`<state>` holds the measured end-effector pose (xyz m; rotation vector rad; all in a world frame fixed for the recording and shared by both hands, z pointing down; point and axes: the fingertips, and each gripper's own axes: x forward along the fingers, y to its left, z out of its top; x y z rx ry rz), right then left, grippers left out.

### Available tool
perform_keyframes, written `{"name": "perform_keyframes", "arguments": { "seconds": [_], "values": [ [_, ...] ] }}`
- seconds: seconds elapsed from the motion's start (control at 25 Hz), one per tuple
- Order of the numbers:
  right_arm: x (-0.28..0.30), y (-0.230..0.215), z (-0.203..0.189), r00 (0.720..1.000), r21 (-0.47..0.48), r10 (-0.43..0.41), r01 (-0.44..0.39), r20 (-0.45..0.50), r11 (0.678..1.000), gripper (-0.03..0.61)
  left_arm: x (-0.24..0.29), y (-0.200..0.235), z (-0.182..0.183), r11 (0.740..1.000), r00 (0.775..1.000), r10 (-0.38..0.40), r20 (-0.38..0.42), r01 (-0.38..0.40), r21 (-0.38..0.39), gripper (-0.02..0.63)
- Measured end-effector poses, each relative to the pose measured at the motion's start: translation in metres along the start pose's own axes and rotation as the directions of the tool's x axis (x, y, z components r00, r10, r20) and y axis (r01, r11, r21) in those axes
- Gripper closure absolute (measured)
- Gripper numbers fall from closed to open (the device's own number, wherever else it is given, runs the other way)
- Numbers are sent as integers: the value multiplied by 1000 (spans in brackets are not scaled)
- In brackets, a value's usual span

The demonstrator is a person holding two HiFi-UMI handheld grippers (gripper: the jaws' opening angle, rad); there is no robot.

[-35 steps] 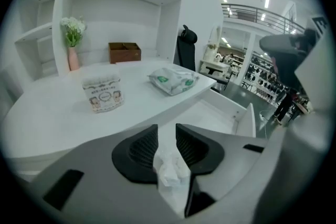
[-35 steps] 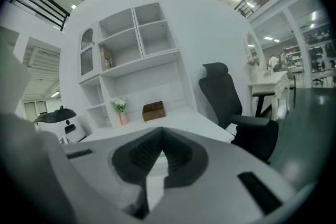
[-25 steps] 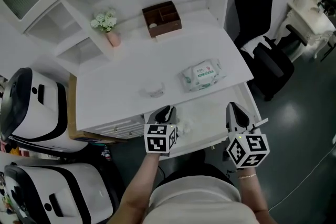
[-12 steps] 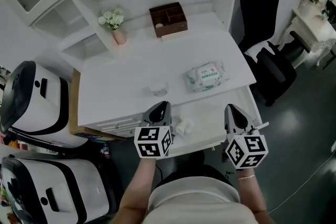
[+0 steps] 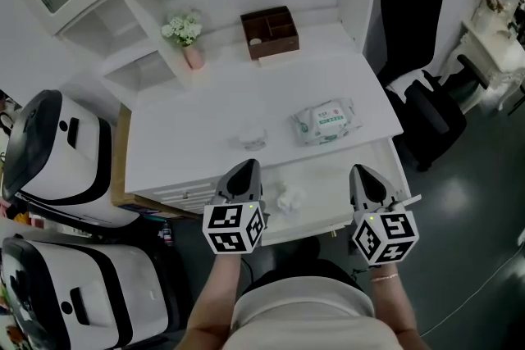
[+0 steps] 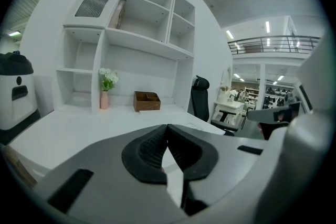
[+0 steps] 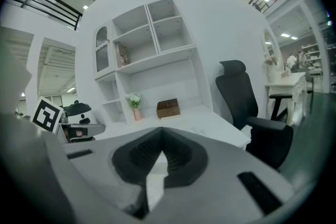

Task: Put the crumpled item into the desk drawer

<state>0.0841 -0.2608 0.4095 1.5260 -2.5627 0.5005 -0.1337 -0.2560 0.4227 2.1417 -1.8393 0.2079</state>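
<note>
Drawer [image 5: 338, 176] holds crumpled item [image 5: 289, 199]

At the pulled-out drawer's left end hovers the left gripper [image 5: 244, 173]. Its jaws have just been closing and now meet with nothing between them. Just right of it, the crumpled item lies inside the drawer, under the table's [image 5: 213, 127] near edge. Farther right, the right gripper [image 5: 362, 176] has its jaws pressed together, empty.

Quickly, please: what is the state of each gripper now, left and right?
Left gripper: closed, its jaws have just shut, nothing between them.
Right gripper: closed, empty.
</note>
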Motion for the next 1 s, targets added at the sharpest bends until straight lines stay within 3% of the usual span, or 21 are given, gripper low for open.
{"name": "perform_keyframes", "arguments": {
  "seconds": [1.0],
  "values": [
    [6, 13, 5, 997, -30, 73, -72, 1, 997, 577, -11, 9, 4, 999, 999, 43, 24, -43, -25, 618]
  ]
}}
